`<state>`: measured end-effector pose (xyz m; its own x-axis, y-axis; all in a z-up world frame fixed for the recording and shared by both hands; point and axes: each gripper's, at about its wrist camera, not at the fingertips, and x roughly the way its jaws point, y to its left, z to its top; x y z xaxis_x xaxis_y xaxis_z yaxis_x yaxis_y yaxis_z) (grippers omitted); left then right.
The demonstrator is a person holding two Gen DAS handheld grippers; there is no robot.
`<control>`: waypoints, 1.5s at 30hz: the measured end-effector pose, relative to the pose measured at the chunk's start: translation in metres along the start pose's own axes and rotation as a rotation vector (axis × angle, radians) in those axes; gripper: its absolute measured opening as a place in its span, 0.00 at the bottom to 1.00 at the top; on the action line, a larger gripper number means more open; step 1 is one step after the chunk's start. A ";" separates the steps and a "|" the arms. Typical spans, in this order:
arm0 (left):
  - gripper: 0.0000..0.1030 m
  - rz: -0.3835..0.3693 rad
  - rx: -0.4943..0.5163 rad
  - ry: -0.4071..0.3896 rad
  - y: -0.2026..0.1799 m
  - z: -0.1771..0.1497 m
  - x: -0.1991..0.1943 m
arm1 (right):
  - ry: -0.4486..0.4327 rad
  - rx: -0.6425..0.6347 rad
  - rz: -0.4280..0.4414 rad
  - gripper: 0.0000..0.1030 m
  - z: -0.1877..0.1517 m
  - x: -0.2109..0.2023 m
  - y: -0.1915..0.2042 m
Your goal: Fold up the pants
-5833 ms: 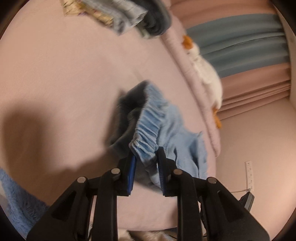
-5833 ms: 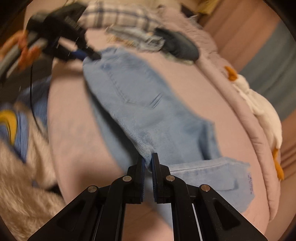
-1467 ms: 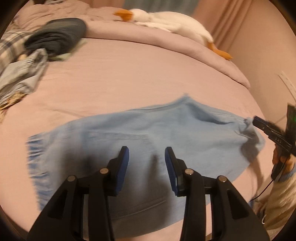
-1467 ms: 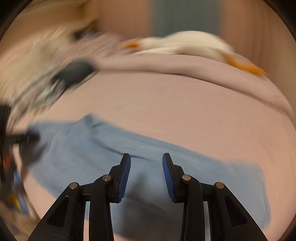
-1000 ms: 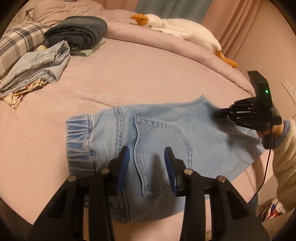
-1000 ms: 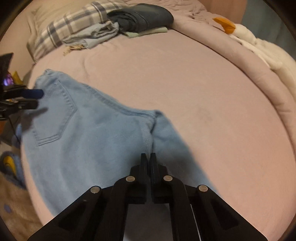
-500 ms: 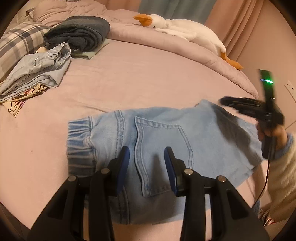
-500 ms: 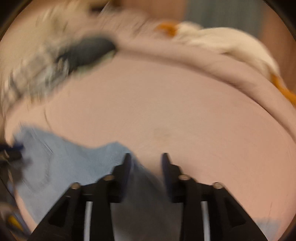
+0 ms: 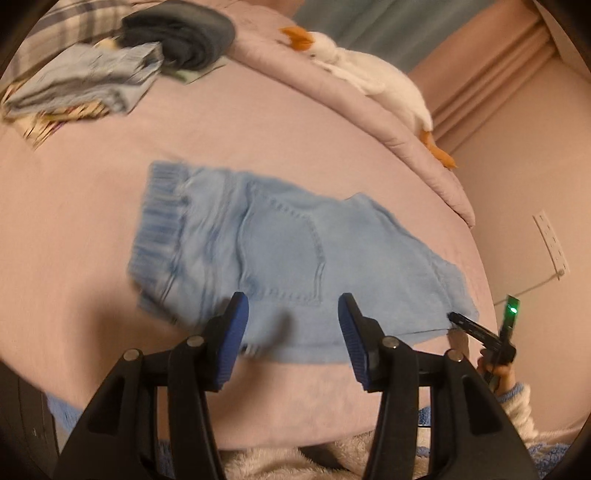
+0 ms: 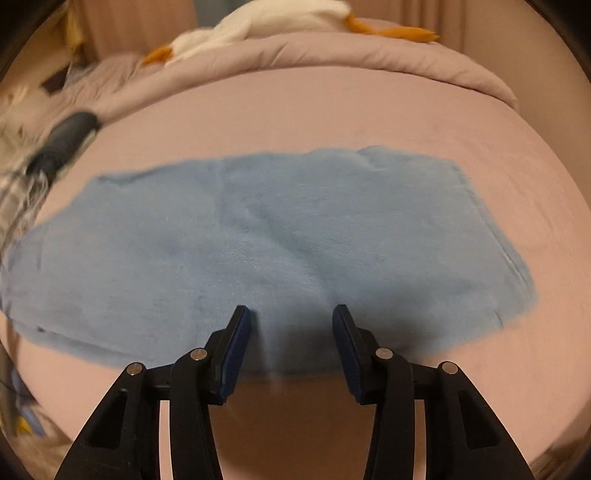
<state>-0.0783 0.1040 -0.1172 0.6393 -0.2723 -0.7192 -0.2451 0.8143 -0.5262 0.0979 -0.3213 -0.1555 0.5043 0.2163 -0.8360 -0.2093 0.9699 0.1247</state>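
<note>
Light blue denim pants (image 9: 280, 251) lie flat on the pink bed (image 9: 258, 122), doubled over. The elastic waistband (image 9: 159, 229) is at the left and a back pocket faces up. My left gripper (image 9: 291, 314) is open just above the near edge of the pants, holding nothing. In the left wrist view, a hand (image 9: 498, 373) holds my right gripper (image 9: 476, 328) at the pants' right hem corner. In the right wrist view, my right gripper (image 10: 290, 321) is open over the near edge of the pants (image 10: 277, 236), with nothing between its fingers.
Folded clothes (image 9: 85, 81) and a dark folded garment (image 9: 181, 33) sit at the bed's far left. A white plush goose (image 9: 362, 74) lies along the rolled duvet (image 9: 417, 147) at the back. A wall outlet (image 9: 550, 240) is on the right. The bed's front edge is close below both grippers.
The right gripper, shut a second ago, is now open and has dropped to the near right hem. The left gripper's view has swung left. The pants lie still.
</note>
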 end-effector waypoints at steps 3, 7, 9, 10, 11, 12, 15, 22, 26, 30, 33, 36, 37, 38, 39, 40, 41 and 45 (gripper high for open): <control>0.48 0.001 -0.086 -0.026 0.012 -0.006 -0.012 | -0.085 -0.089 -0.023 0.44 -0.001 -0.018 0.027; 0.49 -0.002 -0.205 -0.064 0.028 -0.011 -0.021 | -0.145 -0.326 0.224 0.44 -0.008 -0.030 0.104; 0.51 -0.033 -0.252 -0.066 0.033 -0.011 -0.019 | -0.129 -0.412 0.297 0.44 -0.013 -0.024 0.137; 0.51 -0.050 -0.274 -0.063 0.034 -0.012 -0.016 | -0.118 -0.439 0.326 0.44 -0.015 -0.021 0.148; 0.51 -0.059 -0.290 -0.062 0.035 -0.011 -0.013 | -0.101 -0.472 0.357 0.44 -0.017 -0.017 0.162; 0.51 -0.058 -0.301 -0.067 0.035 -0.012 -0.011 | -0.087 -0.512 0.371 0.44 -0.019 -0.014 0.169; 0.51 -0.073 -0.334 -0.071 0.036 -0.011 -0.008 | -0.063 -0.642 0.375 0.44 -0.036 -0.006 0.201; 0.51 -0.101 -0.372 -0.029 0.049 -0.018 -0.008 | -0.087 -0.728 0.301 0.44 -0.038 -0.008 0.200; 0.51 -0.129 -0.367 -0.003 0.045 -0.022 0.001 | -0.093 -0.757 0.261 0.44 -0.038 -0.001 0.198; 0.51 -0.137 -0.341 -0.012 0.039 -0.014 0.008 | -0.130 -0.778 0.269 0.24 -0.039 0.000 0.206; 0.25 -0.114 -0.346 -0.025 0.041 -0.011 0.008 | -0.160 -0.827 0.267 0.07 -0.045 -0.003 0.212; 0.07 -0.123 -0.326 -0.051 0.042 -0.011 -0.002 | -0.164 -0.825 0.305 0.04 -0.044 -0.012 0.207; 0.07 -0.134 -0.319 -0.062 0.042 -0.012 -0.006 | -0.165 -0.820 0.324 0.04 -0.043 -0.016 0.204; 0.07 -0.135 -0.316 -0.067 0.043 -0.013 -0.010 | -0.164 -0.818 0.346 0.04 -0.043 -0.021 0.201; 0.07 -0.137 -0.317 -0.065 0.043 -0.015 -0.011 | -0.159 -0.819 0.360 0.04 -0.042 -0.025 0.200; 0.07 -0.136 -0.317 -0.057 0.043 -0.017 -0.012 | -0.150 -0.824 0.366 0.04 -0.042 -0.026 0.199; 0.07 -0.126 -0.313 -0.049 0.043 -0.018 -0.011 | -0.133 -0.836 0.367 0.04 -0.043 -0.024 0.199; 0.09 -0.070 -0.356 -0.007 0.057 -0.027 -0.002 | -0.085 -0.872 0.344 0.04 -0.056 -0.009 0.208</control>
<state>-0.1128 0.1368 -0.1578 0.6677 -0.3166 -0.6738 -0.4384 0.5643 -0.6996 0.0033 -0.1281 -0.1520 0.3501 0.5162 -0.7817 -0.8943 0.4323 -0.1151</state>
